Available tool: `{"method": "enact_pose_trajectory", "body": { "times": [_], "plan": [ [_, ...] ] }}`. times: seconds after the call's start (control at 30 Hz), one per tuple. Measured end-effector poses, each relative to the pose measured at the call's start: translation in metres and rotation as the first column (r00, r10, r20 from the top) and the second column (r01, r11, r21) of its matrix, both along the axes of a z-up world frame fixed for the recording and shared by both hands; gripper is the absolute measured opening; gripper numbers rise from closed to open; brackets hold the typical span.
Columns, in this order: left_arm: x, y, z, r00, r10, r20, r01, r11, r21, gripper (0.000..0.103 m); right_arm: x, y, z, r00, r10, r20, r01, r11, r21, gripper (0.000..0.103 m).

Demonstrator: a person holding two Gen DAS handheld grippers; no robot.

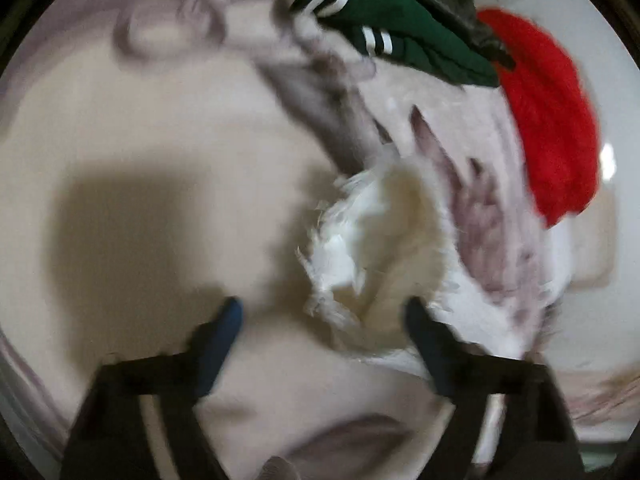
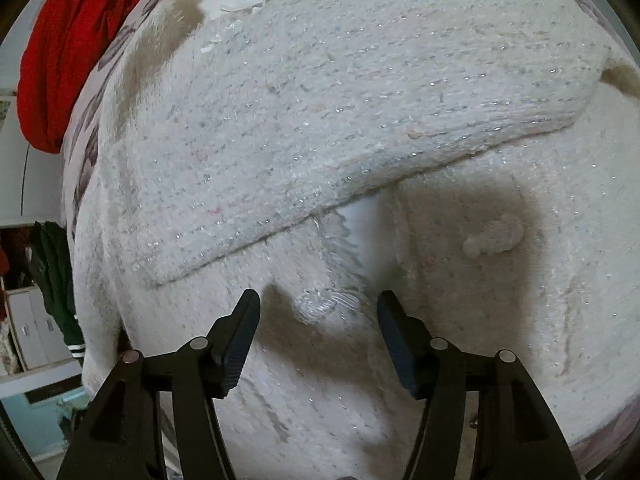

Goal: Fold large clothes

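Note:
A large cream fuzzy knit garment (image 2: 320, 100) with silver threads lies spread out, one part folded over across the middle with its edge running diagonally. My right gripper (image 2: 318, 304) is open just above it, over a small frayed hem bump (image 2: 320, 304). In the blurred left wrist view my left gripper (image 1: 324, 312) is open over the same cream garment (image 1: 140, 140), close to its fluffy white frayed edge (image 1: 344, 248). Neither gripper holds anything.
A red garment (image 1: 552, 120) and a green garment with white stripes (image 1: 400, 28) lie beyond on a pale patterned cover (image 1: 488, 208). The red garment (image 2: 72, 48) shows at upper left in the right wrist view. Furniture and the green cloth (image 2: 56, 280) show at left.

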State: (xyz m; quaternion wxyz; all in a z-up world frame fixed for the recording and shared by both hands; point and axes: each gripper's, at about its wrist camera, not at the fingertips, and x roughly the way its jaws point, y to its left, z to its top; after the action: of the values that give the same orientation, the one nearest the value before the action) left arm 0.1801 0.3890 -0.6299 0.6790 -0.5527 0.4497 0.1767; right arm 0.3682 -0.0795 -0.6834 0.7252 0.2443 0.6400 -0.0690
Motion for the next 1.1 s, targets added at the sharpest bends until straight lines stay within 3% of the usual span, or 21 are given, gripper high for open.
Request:
{"method": "enact_pose_trajectory", "body": {
  "times": [0.17,0.23,0.27,0.33,0.47,0.57,0.6,0.63,0.67,0.7,0.83,0.93,1.0,1.1],
  "plan": [
    [0.004,-0.033,-0.030,0.994,0.108,0.027,-0.099,0.967,-0.235,0.088,0.005,0.006,-0.006,1.000,-0.008,-0.004,0.008,1.000,0.007,0.067],
    [-0.008,-0.040,-0.012,0.991,0.112,0.069,-0.097,0.977,-0.190,0.088,0.006,0.008,-0.005,1.000,-0.004,-0.002,0.004,1.000,0.016,0.067],
    [-0.014,-0.042,0.002,0.993,0.090,0.072,-0.082,0.990,-0.111,0.088,0.008,0.009,-0.001,1.000,0.000,-0.001,0.001,1.000,0.022,0.067],
    [-0.016,-0.046,0.010,0.997,0.045,0.056,-0.043,0.999,-0.024,0.090,0.008,0.009,0.000,1.000,0.012,0.001,-0.012,1.000,0.024,0.067],
    [0.007,-0.040,-0.023,0.998,0.057,0.014,-0.055,0.995,-0.088,0.090,0.008,0.003,-0.004,1.000,0.010,0.010,-0.010,0.999,0.040,0.067],
    [0.032,-0.030,-0.026,0.993,0.116,0.006,-0.116,0.993,0.001,0.089,0.000,-0.033,0.007,1.000,-0.017,0.019,0.016,0.998,0.065,0.067],
    [0.038,-0.028,-0.018,0.991,0.135,0.019,-0.136,0.990,0.046,0.074,-0.002,-0.035,0.009,1.000,-0.020,0.021,0.019,0.998,0.064,0.067],
    [0.044,-0.025,-0.007,0.988,0.149,0.037,-0.152,0.982,0.113,0.033,-0.003,-0.036,0.011,0.999,-0.021,0.027,0.020,0.998,0.055,0.067],
    [0.049,-0.025,0.002,0.990,0.137,0.045,-0.142,0.976,0.165,0.019,0.000,-0.038,0.017,0.999,-0.020,0.029,0.019,0.999,0.043,0.067],
    [0.057,-0.024,0.012,0.993,0.114,0.044,-0.120,0.971,0.208,0.014,0.002,-0.039,0.019,0.999,-0.015,0.031,0.014,1.000,0.023,0.067],
    [0.087,-0.041,0.057,0.999,0.023,0.046,-0.039,0.922,0.384,0.011,0.014,-0.042,0.036,0.999,0.024,0.025,-0.020,0.988,-0.154,0.067],
    [0.127,-0.086,0.106,0.991,-0.126,0.049,0.082,0.849,0.522,0.011,0.020,-0.049,0.049,0.999,0.039,0.027,-0.032,0.973,-0.229,0.067],
    [0.149,-0.127,0.138,0.968,-0.241,0.064,0.163,0.806,0.569,0.010,0.020,-0.059,0.058,0.998,0.038,0.047,-0.025,0.970,-0.243,0.067],
    [0.178,-0.216,0.178,0.890,-0.447,0.094,0.308,0.739,0.599,0.010,0.015,-0.086,0.068,0.998,0.005,0.065,0.008,0.979,-0.205,0.067]
  ]
}}
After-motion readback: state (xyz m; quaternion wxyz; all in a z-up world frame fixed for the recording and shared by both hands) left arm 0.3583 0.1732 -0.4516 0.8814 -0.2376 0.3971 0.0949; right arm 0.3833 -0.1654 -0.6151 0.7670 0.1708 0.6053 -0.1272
